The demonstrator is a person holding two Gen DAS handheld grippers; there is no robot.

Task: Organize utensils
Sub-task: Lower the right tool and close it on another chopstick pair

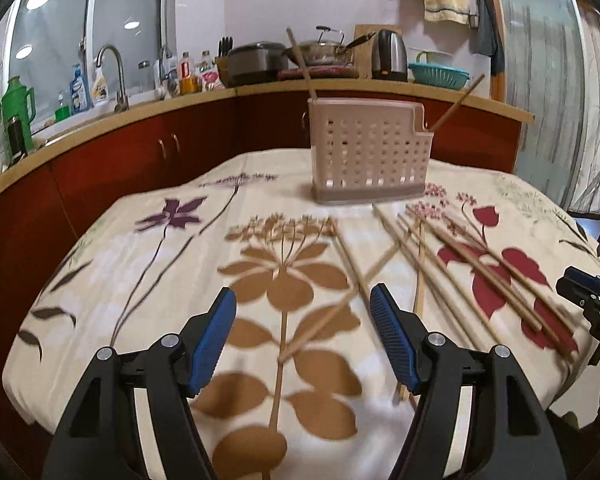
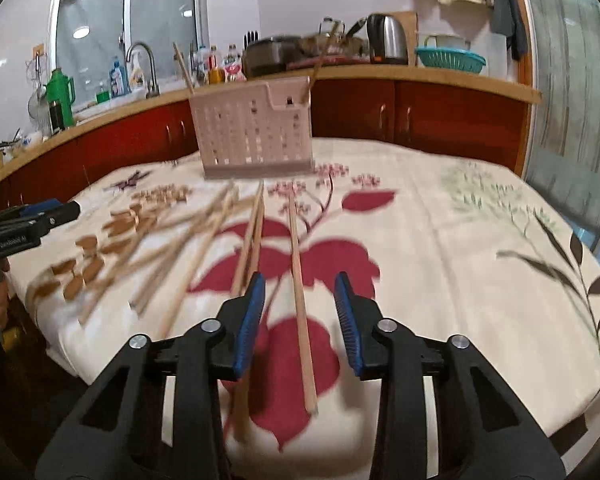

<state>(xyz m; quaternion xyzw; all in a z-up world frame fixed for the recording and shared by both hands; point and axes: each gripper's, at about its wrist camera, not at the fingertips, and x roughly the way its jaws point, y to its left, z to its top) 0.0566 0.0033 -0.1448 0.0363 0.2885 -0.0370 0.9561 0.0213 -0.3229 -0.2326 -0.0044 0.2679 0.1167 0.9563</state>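
Wooden chopsticks lie scattered mid-frame on the table, below the holder. Both the left gripper and right gripper have jaws apart and empty. Crossed sticks could roll or come up in pairs.

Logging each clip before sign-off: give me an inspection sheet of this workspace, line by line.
Surface: table under a floral cloth, flat, no spills seen.
Job's things: perforated utensil holder upright at the far side with two chopsticks leaning out; loose chopsticks scattered and crossing on the cloth in front of it.
Clutter: nothing seen on the table beyond these.
Grippers: left gripper open above a chopstick; right gripper open, one chopstick between its fingers, pads not touching it.
Cables: nothing seen.
Surroundings: kitchen counter behind with sink tap, bottles, green flask, pots, kettle, teal basket; towels hanging on the wall.
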